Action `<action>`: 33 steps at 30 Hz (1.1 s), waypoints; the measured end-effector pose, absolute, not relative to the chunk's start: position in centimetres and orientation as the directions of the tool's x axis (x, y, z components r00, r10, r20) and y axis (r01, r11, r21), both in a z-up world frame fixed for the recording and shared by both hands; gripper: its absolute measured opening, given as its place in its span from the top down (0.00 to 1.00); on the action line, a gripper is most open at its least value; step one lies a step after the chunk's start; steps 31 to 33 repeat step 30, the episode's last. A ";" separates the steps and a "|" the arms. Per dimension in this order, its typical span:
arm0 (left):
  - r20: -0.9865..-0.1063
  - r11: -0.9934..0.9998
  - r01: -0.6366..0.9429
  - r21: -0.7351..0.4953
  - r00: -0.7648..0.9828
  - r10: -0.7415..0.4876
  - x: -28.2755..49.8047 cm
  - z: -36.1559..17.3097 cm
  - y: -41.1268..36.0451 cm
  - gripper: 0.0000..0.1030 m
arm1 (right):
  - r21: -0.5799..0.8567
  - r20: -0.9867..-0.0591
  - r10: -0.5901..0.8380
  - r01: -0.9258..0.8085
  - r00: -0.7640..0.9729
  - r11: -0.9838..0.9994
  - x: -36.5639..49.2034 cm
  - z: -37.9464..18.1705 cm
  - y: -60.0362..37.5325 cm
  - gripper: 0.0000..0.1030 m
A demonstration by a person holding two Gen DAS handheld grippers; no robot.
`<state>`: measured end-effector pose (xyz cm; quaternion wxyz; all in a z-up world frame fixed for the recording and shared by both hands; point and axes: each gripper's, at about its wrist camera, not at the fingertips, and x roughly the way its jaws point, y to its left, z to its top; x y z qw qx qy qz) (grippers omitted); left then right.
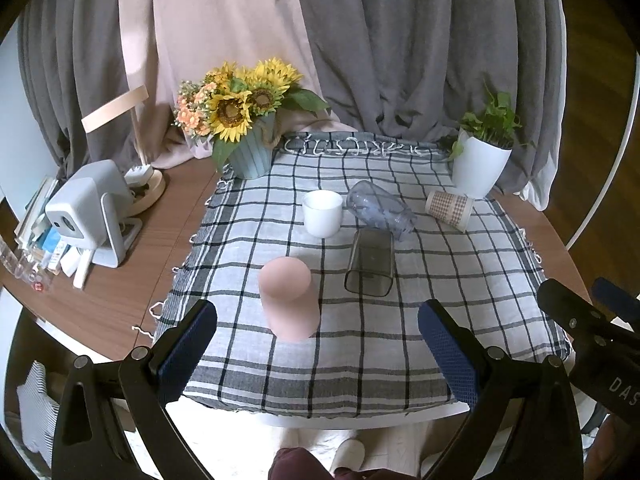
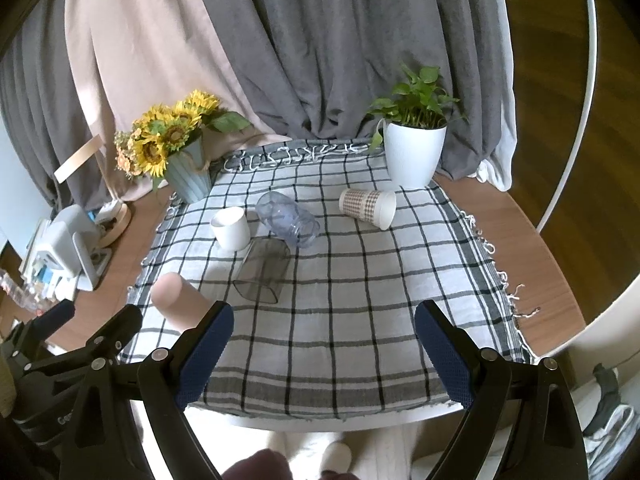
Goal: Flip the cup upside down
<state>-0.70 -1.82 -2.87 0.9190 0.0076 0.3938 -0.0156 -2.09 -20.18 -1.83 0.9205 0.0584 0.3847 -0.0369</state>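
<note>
Several cups lie or stand on the checked cloth [image 1: 360, 352]. A pink cup [image 1: 289, 304] stands upside down, closest to my left gripper [image 1: 318, 330], which is open and empty just in front of it. A white cup [image 1: 322, 213] stands upright. A smoky square glass [image 1: 370, 267], a clear plastic cup [image 1: 380, 209] and a patterned paper cup [image 1: 449, 207] lie on their sides. My right gripper [image 2: 324, 330] is open and empty above the cloth's near edge; the pink cup [image 2: 176, 300] is to its left, the smoky glass [image 2: 262, 270] ahead.
A sunflower vase [image 1: 250, 152] stands at the cloth's back left, a white plant pot [image 1: 478, 168] at the back right. A white device on a stand [image 1: 90, 212] and clutter sit on the wooden table [image 1: 132, 280] at the left. Curtains hang behind.
</note>
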 end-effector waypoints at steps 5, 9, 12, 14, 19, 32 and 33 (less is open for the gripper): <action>-0.725 0.999 0.039 -0.003 0.689 -0.029 -0.5 -2.7 -2.0 0.00 | 0.079 -0.712 -0.025 0.115 0.702 0.990 -2.1 -1.8 -20.1 0.11; -0.724 0.999 0.038 -0.005 0.689 -0.030 -0.5 -2.7 -2.1 0.00 | 0.076 -0.713 -0.028 0.117 0.701 0.990 -2.0 -1.7 -20.2 0.11; -0.724 0.999 0.039 -0.004 0.689 -0.029 -0.5 -2.7 -2.1 0.00 | 0.077 -0.713 -0.029 0.119 0.701 0.990 -1.8 -1.7 -20.4 0.11; -0.725 0.999 0.038 -0.003 0.689 -0.028 -0.5 -2.7 -2.1 0.00 | 0.077 -0.713 -0.031 0.122 0.701 0.990 -1.8 -1.7 -20.5 0.11; -0.724 0.999 0.037 -0.003 0.690 -0.028 -0.4 -2.7 -2.2 0.00 | 0.077 -0.714 -0.032 0.124 0.700 0.989 -1.7 -1.7 -20.7 0.11; -0.724 0.999 0.035 -0.004 0.689 -0.027 -0.5 -2.7 -2.2 0.00 | 0.074 -0.711 -0.036 0.125 0.702 0.989 -1.7 -1.6 -20.7 0.11; -0.724 0.999 0.035 -0.004 0.689 -0.027 -0.5 -2.7 -2.2 0.00 | 0.074 -0.711 -0.036 0.125 0.702 0.989 -1.7 -1.6 -20.7 0.11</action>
